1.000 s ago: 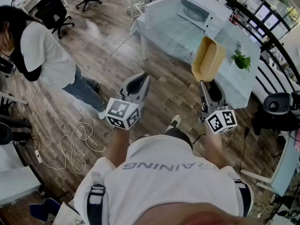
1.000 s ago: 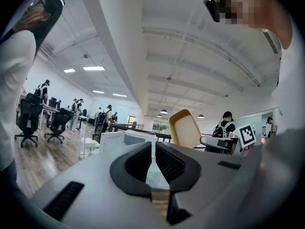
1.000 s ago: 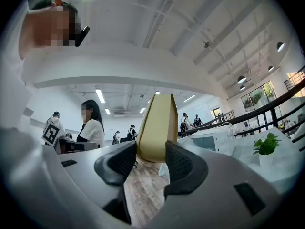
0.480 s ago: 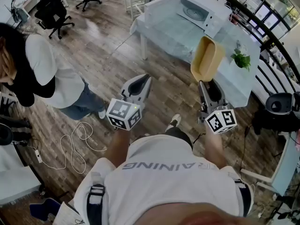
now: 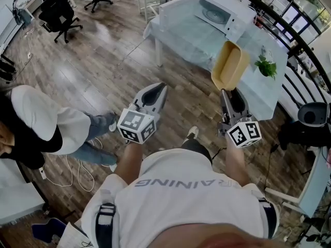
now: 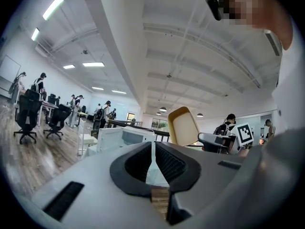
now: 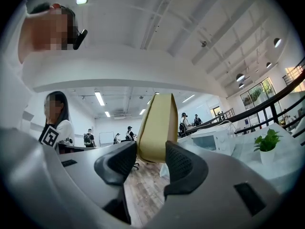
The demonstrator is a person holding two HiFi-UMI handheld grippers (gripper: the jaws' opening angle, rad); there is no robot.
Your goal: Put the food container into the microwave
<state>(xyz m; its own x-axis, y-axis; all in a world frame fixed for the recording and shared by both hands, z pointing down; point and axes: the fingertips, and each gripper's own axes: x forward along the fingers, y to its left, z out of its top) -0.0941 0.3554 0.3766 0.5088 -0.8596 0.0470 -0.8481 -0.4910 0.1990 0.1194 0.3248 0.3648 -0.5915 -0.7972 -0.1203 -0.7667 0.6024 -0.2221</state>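
Standing on end right of centre in the head view, the food container (image 5: 229, 65) is pinched at its lower edge by the right gripper (image 5: 228, 93). In the right gripper view the two jaws are pressed against opposite faces of the yellow container (image 7: 157, 128), wall between them. It is carried clear of the floor and short of the table (image 5: 191, 40), probably so that it can be swung level on arrival. The microwave (image 5: 220, 12) is seen on that table at the upper right. Its inside seems to be exposed, so the door is judged to be open already. A small plant (image 5: 266, 67) is set near the table's right edge and may need to be avoided. The left gripper (image 5: 155, 89) is held low at centre frame, its jaws pressed together on nothing, likely kept free as a spare. A person (image 5: 41, 128) is bent over at the left edge, well apart.
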